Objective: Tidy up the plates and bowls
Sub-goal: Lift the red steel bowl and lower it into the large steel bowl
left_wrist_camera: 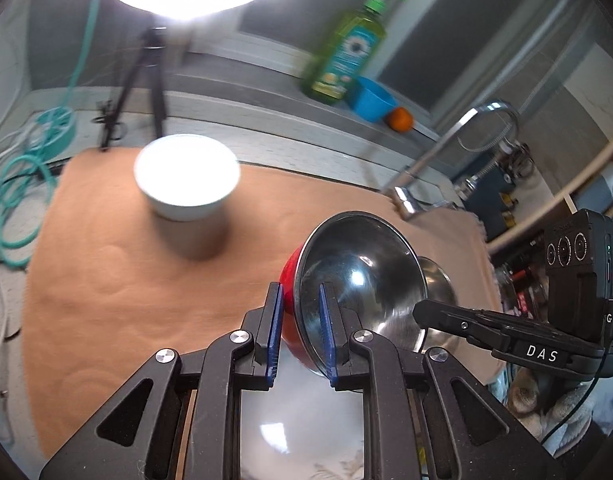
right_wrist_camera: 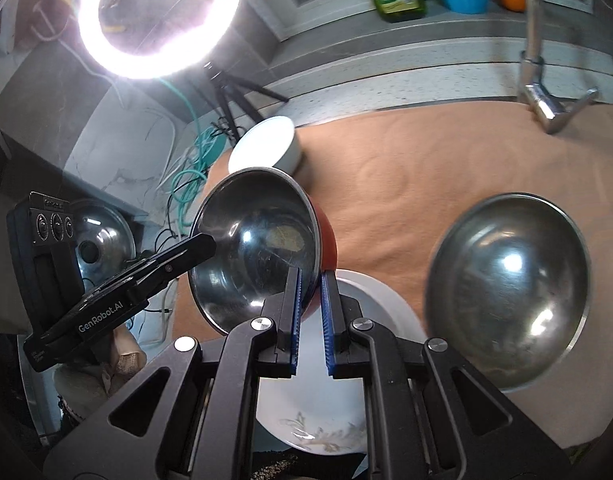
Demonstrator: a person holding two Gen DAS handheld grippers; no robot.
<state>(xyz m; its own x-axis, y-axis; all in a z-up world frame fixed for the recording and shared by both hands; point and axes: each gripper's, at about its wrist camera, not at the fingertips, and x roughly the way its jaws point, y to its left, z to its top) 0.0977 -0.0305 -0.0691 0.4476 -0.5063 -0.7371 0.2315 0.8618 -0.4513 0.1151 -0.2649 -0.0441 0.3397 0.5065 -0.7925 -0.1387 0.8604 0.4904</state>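
Low in the centre of both wrist views, a red bowl (left_wrist_camera: 289,280) with a bare steel inside was held tilted on edge above a white plate (right_wrist_camera: 346,420). The left gripper (left_wrist_camera: 300,330) had its blue pads clamped on the rim, one pad outside, one inside. The right gripper (right_wrist_camera: 311,318) pinched the opposite rim the same way. Nothing showed inside the bowl but glare. A steel bowl (right_wrist_camera: 506,292) sat at right in the right wrist view on the tan cloth (right_wrist_camera: 426,168), also holding nothing. A white bowl (left_wrist_camera: 186,176) stood upper left of centre on the cloth, too washed out by light to see into. Behind: ring lamp (right_wrist_camera: 158,20) on a tripod, green soap bottle (left_wrist_camera: 346,52), blue cup (left_wrist_camera: 372,100), orange (left_wrist_camera: 401,119), tap (left_wrist_camera: 438,160).
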